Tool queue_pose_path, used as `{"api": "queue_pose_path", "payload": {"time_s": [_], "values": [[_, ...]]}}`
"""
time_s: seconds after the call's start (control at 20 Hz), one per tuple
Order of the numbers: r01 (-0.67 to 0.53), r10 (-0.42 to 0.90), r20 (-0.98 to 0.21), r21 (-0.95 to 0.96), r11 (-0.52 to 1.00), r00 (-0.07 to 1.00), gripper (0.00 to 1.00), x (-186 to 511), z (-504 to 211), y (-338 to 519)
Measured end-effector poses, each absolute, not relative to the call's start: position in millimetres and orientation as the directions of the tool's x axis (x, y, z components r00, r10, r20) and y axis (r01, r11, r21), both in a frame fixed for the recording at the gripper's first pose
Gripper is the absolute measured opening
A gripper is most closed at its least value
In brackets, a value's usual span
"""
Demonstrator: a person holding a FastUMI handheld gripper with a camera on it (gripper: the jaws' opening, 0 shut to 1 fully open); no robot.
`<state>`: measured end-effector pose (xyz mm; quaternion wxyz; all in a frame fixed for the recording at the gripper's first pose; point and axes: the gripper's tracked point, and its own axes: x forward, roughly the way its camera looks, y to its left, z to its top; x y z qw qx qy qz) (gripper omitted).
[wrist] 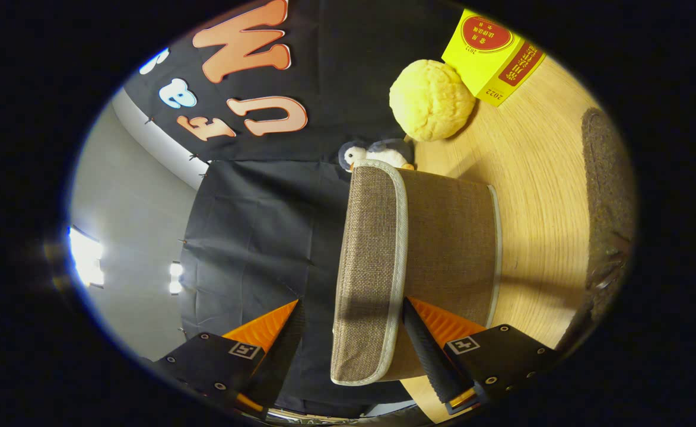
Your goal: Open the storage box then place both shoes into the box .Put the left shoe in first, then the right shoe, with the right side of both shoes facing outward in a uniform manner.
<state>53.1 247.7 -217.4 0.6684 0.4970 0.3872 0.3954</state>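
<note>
Fingers (348, 332) apart astride box lid (371, 267); wooden table (537, 196).

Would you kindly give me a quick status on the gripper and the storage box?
Gripper open, fingers astride the lid. Storage box lid not gripped. Penguin toy and yellow plush beyond, clear.

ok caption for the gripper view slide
Open gripper straddles the fabric storage box lid, box on wooden table near plush penguin.

The gripper (352, 332) has 2 ribbed jaws on black screw-studded mounts, each with a square marker tag.
</note>
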Motion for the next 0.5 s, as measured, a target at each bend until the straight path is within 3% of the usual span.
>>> {"api": "queue_pose_path", "payload": {"time_s": [0.25,0.45,0.5], "values": [[-0.167,0.909,-0.117,0.966,0.198,0.4,0.89,51,-214,237],[-0.213,0.897,-0.034,0.967,0.141,0.441,0.61,59,-176,237],[-0.225,0.893,-0.039,0.962,0.155,0.447,0.46,58,-175,240]]}}
